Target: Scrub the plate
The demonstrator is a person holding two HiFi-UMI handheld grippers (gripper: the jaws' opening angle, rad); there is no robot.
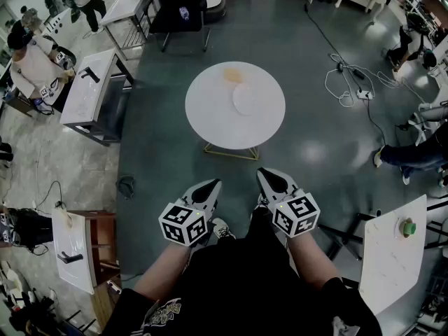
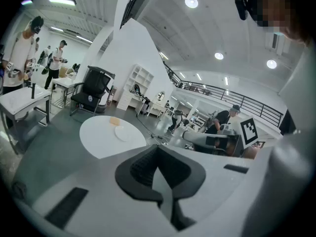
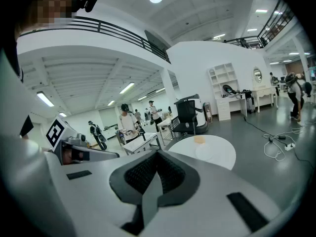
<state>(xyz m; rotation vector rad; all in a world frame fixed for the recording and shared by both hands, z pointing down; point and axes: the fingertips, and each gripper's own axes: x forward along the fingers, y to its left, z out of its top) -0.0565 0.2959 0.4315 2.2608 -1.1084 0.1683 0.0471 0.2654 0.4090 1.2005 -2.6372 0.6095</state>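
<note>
Plainly, both grippers are empty and hang well short of the work. The left gripper (image 1: 208, 187) has its jaws pressed together with nothing between them, and the right gripper (image 1: 269, 176) is closed in the same way. They are held side by side over the grey floor (image 1: 161, 138), tilted a little downward and aimed toward the round white counter (image 1: 217, 117) ahead.

The plate (image 1: 246, 99) lies flat on that counter, a little right of its middle, well apart from both pairs of jaws. Neither gripper touches it. Just beside the plate, on its far left side, sits a small yellowish pad (image 1: 233, 74); whether the two touch cannot be told.

The plate is white on a white top, so its rim shows only as a faint ring, and any dirt on it is too small to make out. The yellowish pad is likewise too small to tell what it is made of. In both gripper views the gripper's own body fills the lower half and hides the near floor. In the head view the person's forearms are cut off at the bottom edge.
</note>
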